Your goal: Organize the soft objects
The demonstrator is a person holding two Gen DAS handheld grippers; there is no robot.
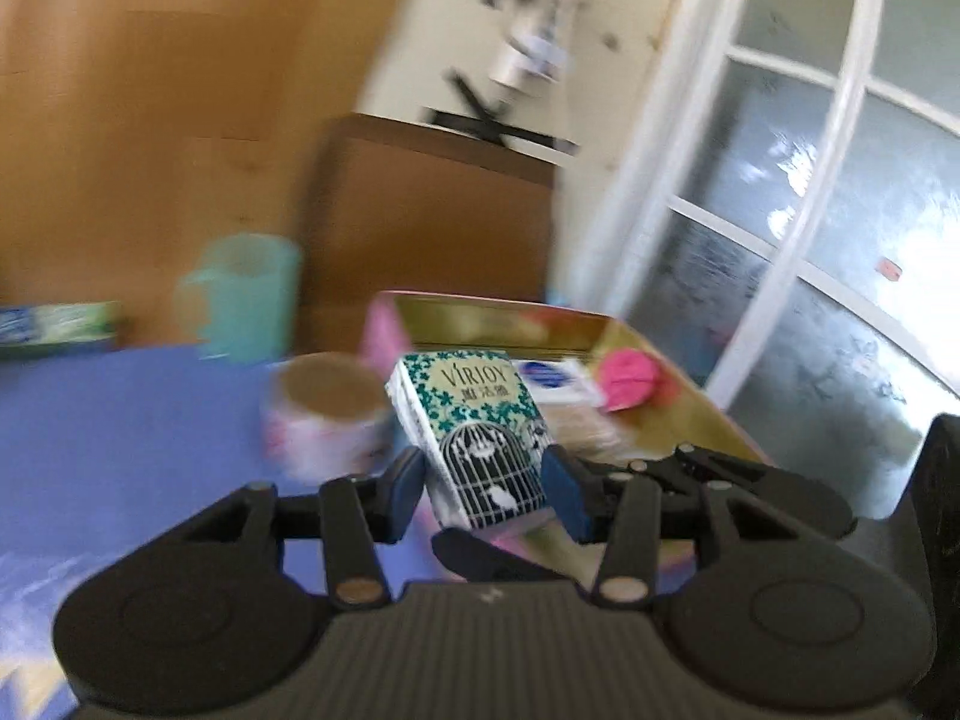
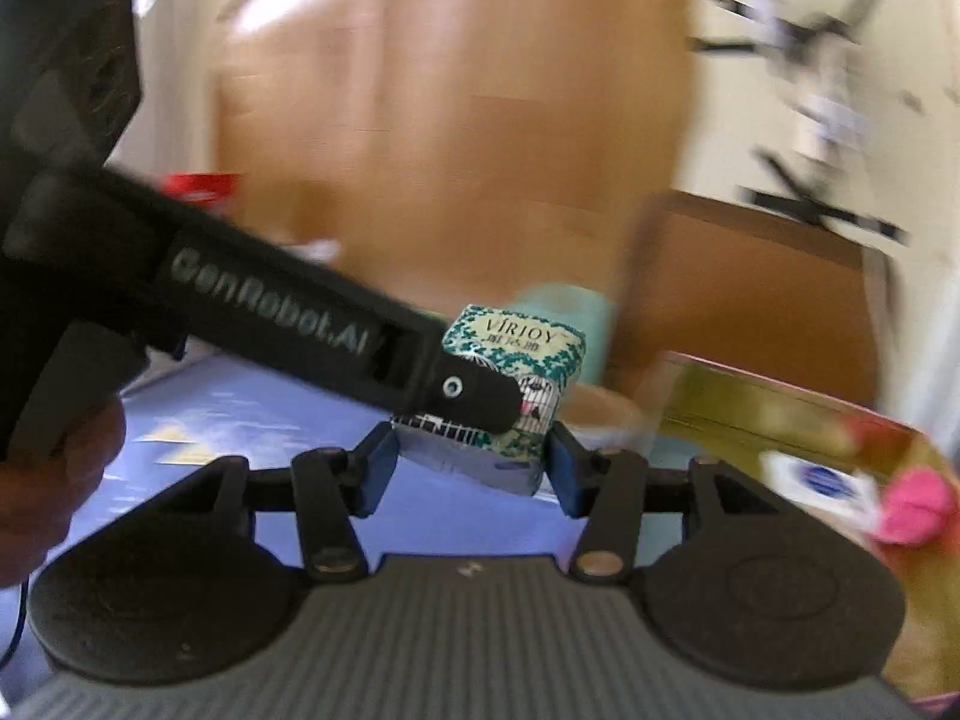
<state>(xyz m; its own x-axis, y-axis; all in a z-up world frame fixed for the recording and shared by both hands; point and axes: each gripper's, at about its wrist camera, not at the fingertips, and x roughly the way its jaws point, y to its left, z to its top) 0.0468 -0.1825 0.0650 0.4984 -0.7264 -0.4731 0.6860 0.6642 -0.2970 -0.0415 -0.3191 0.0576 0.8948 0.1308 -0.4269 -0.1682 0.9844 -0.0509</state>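
A green-and-white tissue pack marked VIRIOY (image 1: 474, 420) is held between the fingers of my left gripper (image 1: 483, 492), above the near edge of a pink box (image 1: 678, 384). In the right wrist view the same pack (image 2: 522, 360) is lifted above the blue table, with the left gripper's black finger (image 2: 474, 393) across its front. My right gripper (image 2: 471, 468) sits just below the pack with its jaws spread at the pack's sides; contact is unclear. A pink soft ball (image 1: 627, 378) and a white-blue packet (image 1: 555, 381) lie in the box.
A patterned tape roll (image 1: 324, 414) stands on the blue table (image 1: 120, 420) left of the box. A teal cup (image 1: 246, 300) and a green-blue carton (image 1: 60, 327) stand further back. A cardboard box (image 1: 432, 222) and a glass door (image 1: 810, 240) are behind.
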